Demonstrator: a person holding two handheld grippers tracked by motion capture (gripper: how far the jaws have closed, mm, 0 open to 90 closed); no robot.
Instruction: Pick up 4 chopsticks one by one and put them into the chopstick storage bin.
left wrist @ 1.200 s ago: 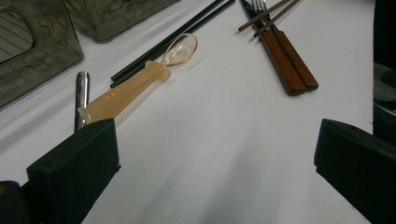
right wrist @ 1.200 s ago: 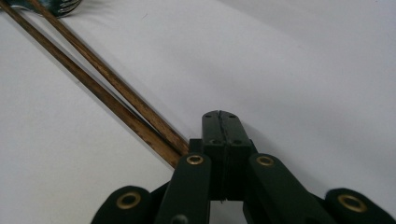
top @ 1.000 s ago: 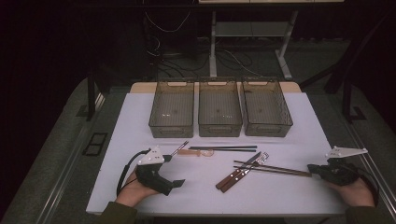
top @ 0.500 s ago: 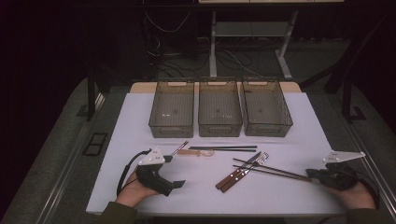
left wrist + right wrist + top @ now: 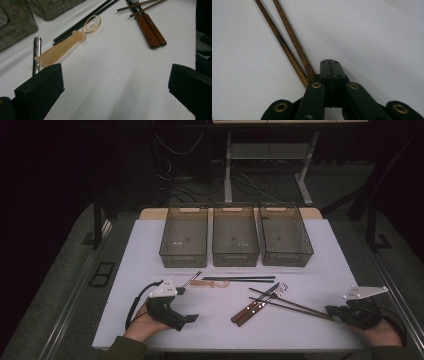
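Observation:
My left gripper [image 5: 186, 305] [image 5: 112, 75] rests on the white table near its front left, jaws wide open with nothing between them. Ahead of it lie a translucent orange spoon [image 5: 207, 283] [image 5: 65, 46], a metal handle [image 5: 191, 279] [image 5: 36, 53] and a pair of black chopsticks [image 5: 240, 279] [image 5: 82, 21]. A wooden-handled knife and fork [image 5: 257, 304] [image 5: 150, 27] lie mid-table. My right gripper [image 5: 331, 310] [image 5: 329, 62] sits at the front right, shut on nothing. The near ends of two brown chopsticks [image 5: 295, 304] [image 5: 287, 42] lie just left of its tips.
Three clear smoky bins stand in a row at the back: left [image 5: 184, 257], middle [image 5: 235, 257], right [image 5: 286, 257]. The white tabletop [image 5: 325, 265] ends close behind both hands. Dark floor, cables and table legs lie beyond.
My right hand has shifted slightly toward the near edge of the table. The left hand and the utensils lie as before.

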